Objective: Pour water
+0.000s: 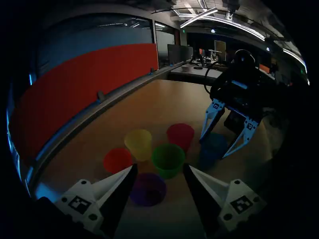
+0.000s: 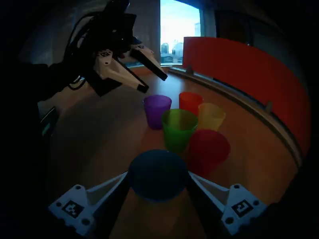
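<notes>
Right gripper [image 2: 158, 175]: fingers flank the blue cup [image 2: 157, 183] at its walls; I cannot tell if they grip it. Left gripper [image 1: 159, 166]: wide open, empty, above the purple cup [image 1: 148, 189].

Advice: squeeze mid-wall and lift straight and level. The green cup [image 2: 178, 129] at 12 o'clock and the red cup [image 2: 208, 149] at 2 crowd it.

No readable writing, only square markers [image 2: 71, 208].

purple cup [image 1: 148, 190] edges behind tool fingers [image 1: 113, 187]
</notes>
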Available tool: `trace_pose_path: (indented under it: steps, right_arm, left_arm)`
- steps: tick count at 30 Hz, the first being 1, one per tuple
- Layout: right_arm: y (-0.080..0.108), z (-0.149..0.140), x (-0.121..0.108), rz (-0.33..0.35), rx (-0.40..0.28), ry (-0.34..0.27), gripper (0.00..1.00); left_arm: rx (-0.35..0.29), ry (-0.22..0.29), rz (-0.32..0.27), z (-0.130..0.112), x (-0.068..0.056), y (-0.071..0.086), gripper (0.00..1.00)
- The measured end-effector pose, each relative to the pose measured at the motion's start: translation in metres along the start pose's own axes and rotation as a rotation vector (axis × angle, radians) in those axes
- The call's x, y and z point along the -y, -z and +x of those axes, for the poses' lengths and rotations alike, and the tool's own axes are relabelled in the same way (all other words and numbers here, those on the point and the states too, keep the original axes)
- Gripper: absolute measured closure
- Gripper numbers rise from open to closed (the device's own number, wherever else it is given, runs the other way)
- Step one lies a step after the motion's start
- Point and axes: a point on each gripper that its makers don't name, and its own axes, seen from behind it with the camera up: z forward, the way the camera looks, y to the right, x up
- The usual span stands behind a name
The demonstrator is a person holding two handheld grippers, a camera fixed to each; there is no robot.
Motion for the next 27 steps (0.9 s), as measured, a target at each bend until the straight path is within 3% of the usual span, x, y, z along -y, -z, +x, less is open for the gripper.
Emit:
trace_pose_path:
  steps: [12, 27]
  right_arm:
    - [0.01, 0.002, 0.0, -0.01, -0.013, 0.0, 0.08]
    - [0.054, 0.031, -0.02, -0.092, -0.094, -0.006, 0.08]
  left_arm:
    - [0.019, -0.012, -0.011, -0.002, -0.003, -0.006, 0.15]
    - [0.077, -0.025, -0.034, -0.013, -0.009, -0.028, 0.15]
